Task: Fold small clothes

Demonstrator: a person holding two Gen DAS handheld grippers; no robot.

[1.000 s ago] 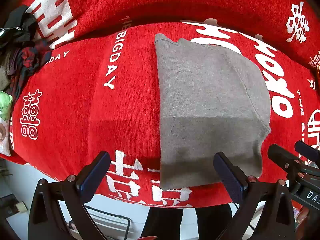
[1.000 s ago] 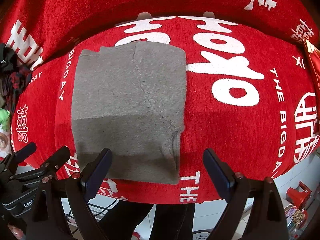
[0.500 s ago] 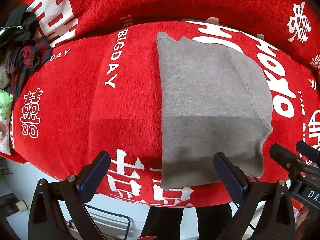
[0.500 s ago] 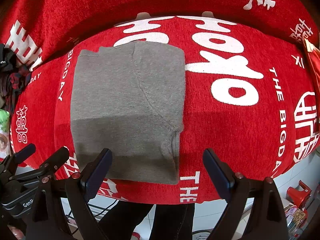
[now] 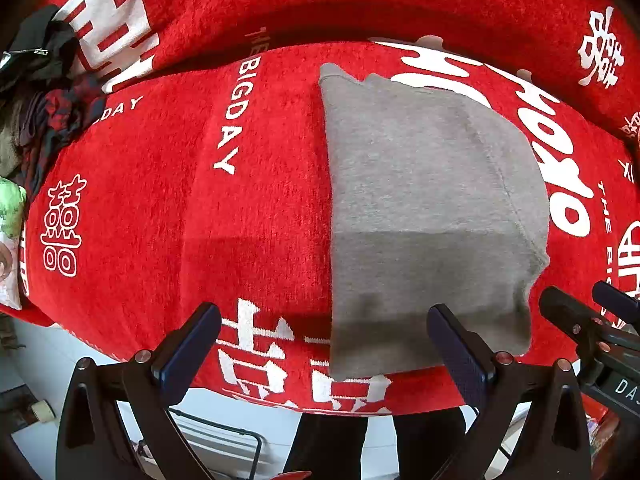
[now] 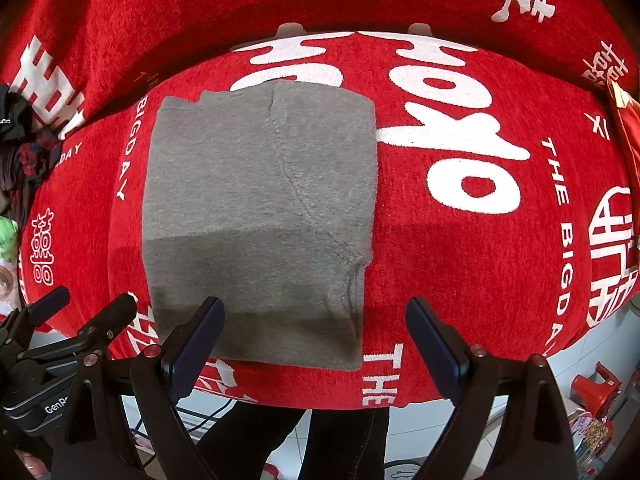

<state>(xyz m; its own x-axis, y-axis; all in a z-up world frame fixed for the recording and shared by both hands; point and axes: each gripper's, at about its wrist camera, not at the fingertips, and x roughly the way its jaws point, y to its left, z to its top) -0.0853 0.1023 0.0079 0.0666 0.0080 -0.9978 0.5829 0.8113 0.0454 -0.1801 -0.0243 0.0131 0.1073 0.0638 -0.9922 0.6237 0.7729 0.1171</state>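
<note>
A grey knit garment (image 5: pixel 424 216) (image 6: pixel 260 216) lies folded into a flat rectangle on the red blanket (image 5: pixel 160 200) (image 6: pixel 480 280), its near edge close to the table's front. My left gripper (image 5: pixel 324 344) hovers open above the front edge, its right finger over the garment's near left corner, nothing held. My right gripper (image 6: pixel 314 340) is also open and empty, its left finger over the garment's near edge. Each gripper shows at the side of the other's view.
A heap of dark and plaid clothes (image 5: pixel 44 96) (image 6: pixel 24 148) sits at the far left of the blanket, with a green-printed item (image 5: pixel 10 208) below it. The blanket rises in a fold along the back. A person's dark legs (image 6: pixel 304 440) stand at the front edge.
Almost nothing differs; both views have shifted very slightly, and both grippers stay open over the garment's near edge.
</note>
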